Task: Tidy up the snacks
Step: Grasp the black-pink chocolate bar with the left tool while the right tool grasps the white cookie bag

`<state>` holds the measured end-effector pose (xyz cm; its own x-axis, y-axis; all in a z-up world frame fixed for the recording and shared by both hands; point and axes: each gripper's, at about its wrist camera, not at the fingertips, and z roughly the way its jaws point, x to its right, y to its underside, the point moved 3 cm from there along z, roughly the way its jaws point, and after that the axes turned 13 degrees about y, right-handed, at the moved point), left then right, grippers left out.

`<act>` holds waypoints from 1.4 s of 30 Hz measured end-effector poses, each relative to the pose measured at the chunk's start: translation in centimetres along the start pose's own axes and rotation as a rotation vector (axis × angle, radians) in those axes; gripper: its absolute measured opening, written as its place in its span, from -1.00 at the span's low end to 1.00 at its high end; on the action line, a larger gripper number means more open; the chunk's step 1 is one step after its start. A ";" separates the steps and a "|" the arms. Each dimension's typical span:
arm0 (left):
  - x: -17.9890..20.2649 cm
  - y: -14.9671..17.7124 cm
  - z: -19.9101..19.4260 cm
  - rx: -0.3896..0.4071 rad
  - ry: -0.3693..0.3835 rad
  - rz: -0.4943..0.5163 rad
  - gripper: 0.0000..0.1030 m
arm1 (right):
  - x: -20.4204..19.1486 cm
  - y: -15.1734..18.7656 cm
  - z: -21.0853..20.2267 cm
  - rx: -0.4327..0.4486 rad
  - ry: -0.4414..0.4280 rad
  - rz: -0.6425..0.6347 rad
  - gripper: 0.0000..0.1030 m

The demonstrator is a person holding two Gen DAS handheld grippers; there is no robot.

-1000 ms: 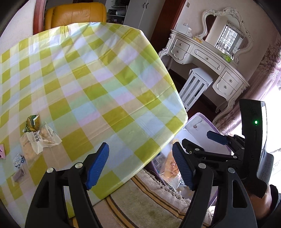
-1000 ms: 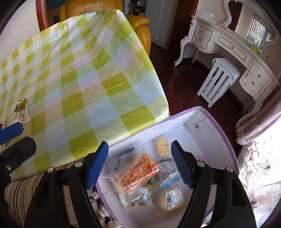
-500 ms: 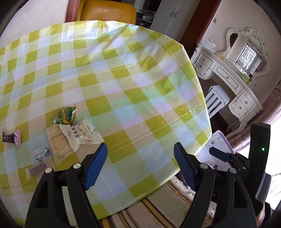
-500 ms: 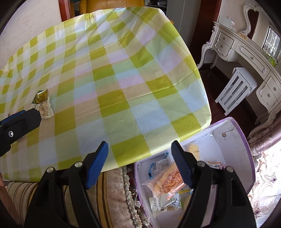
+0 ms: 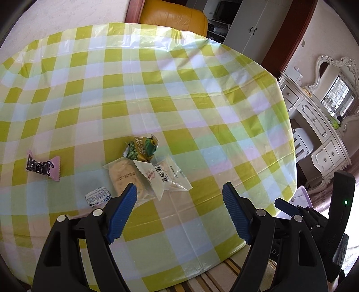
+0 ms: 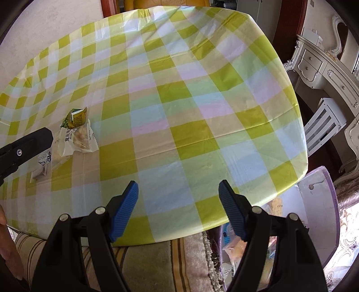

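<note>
Several snack packets lie on the green-checked tablecloth [image 5: 179,89]: a green packet [image 5: 142,149], a white packet with a red logo [image 5: 161,177], a clear pack of pale biscuit [image 5: 123,177], a pink and black sweet [image 5: 43,166] and a small white-blue packet [image 5: 97,195]. My left gripper [image 5: 179,191] hovers open just right of them, nothing between its fingers. My right gripper [image 6: 178,188] is open and empty above the table's near edge. The purple storage box [image 6: 323,202] stands on the floor at lower right, with packets [image 6: 235,247] inside, partly hidden by the right finger.
An orange armchair [image 5: 172,15] stands behind the table. A white dressing table with mirror [image 5: 314,116] and a white stool [image 6: 325,121] are to the right. A striped rug [image 6: 145,265] lies under the table's near edge. A hand [image 6: 6,247] shows at the left.
Both grippers have swung left, away from the purple box and over the table. The snack packets have come from the left edge towards the middle of the left view. Both stay open.
</note>
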<state>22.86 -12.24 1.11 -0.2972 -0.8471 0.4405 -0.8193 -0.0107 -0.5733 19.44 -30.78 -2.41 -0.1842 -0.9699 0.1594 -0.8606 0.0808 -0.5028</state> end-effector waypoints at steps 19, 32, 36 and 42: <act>-14.1 -0.5 -4.8 0.132 -0.169 -0.298 0.48 | -9.3 -2.3 -0.1 0.092 -0.078 -0.133 0.44; -23.1 1.4 -8.9 0.243 -0.267 -0.531 0.45 | -13.7 -3.7 0.4 0.117 -0.166 -0.184 0.44; -23.5 1.5 -9.0 0.248 -0.268 -0.534 0.39 | -14.6 -4.0 0.8 0.116 -0.179 -0.199 0.44; -22.8 0.3 -6.2 0.187 -0.246 -0.484 0.39 | -14.8 -4.0 0.1 0.124 -0.217 -0.192 0.46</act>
<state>26.36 10.32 -4.83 0.2316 -0.8205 0.5226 -0.7260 -0.5034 -0.4686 25.66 -16.79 -2.84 0.0928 -0.9922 0.0832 -0.8028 -0.1240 -0.5832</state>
